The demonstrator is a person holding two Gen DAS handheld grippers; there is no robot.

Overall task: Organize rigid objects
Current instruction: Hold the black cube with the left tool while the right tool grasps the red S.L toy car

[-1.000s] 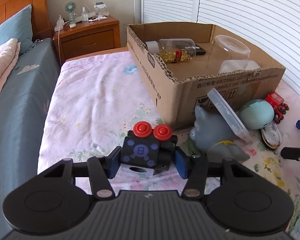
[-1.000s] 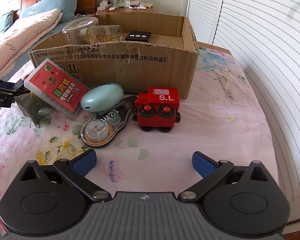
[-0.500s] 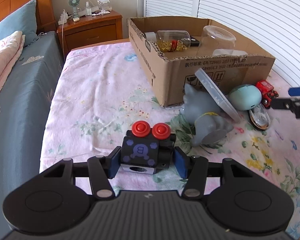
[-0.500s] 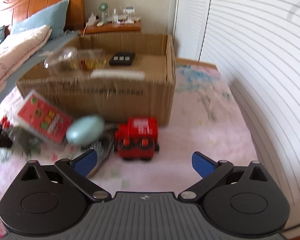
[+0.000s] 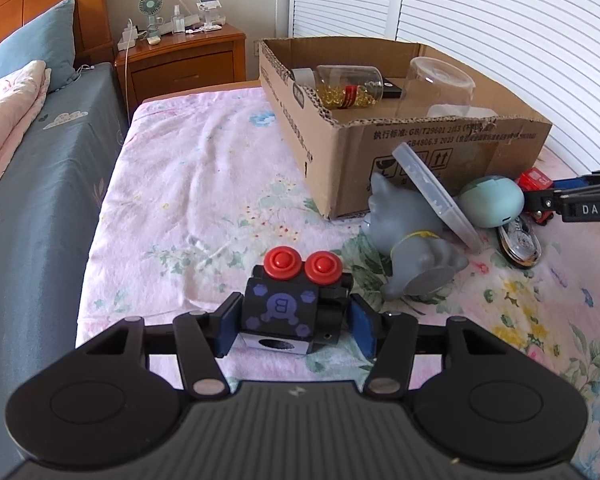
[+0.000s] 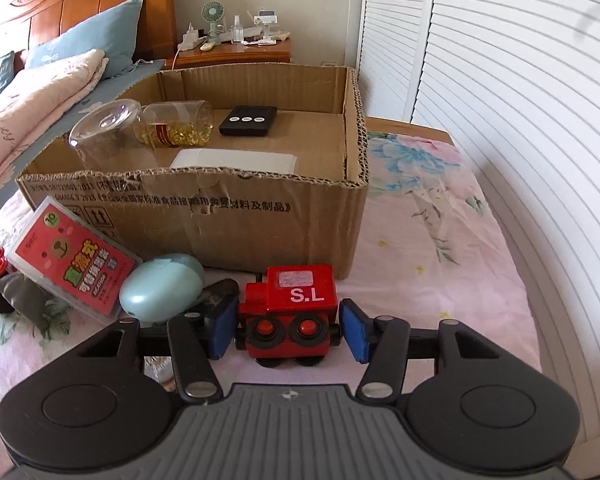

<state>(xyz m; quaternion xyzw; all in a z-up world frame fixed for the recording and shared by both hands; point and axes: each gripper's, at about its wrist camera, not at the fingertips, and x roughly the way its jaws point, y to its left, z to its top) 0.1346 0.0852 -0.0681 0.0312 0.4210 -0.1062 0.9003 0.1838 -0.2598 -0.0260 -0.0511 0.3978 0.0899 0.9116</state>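
My left gripper [image 5: 292, 330] is shut on a black toy train [image 5: 290, 300] with two red buttons and a purple "B", held above the floral bedspread. My right gripper [image 6: 288, 332] brackets a red toy train [image 6: 296, 304] marked "S.L" that stands on the bed in front of the cardboard box [image 6: 204, 208]; its pads sit close to the train's sides with small gaps. The box also shows in the left wrist view [image 5: 420, 148]. It holds a jar of yellow capsules [image 6: 180, 126], a clear tub [image 6: 112, 136] and a black remote [image 6: 248, 120].
Beside the box lie a grey plush cat [image 5: 412, 248], a flat plastic card case [image 6: 76, 260], a mint oval case [image 6: 162, 292] and a tape dispenser [image 5: 520, 240]. A nightstand [image 5: 184, 60] stands behind. Louvred doors run along the right.
My right gripper moved forward to the red train and narrowed around it. My left gripper, still holding the black train, pulled back from the box.
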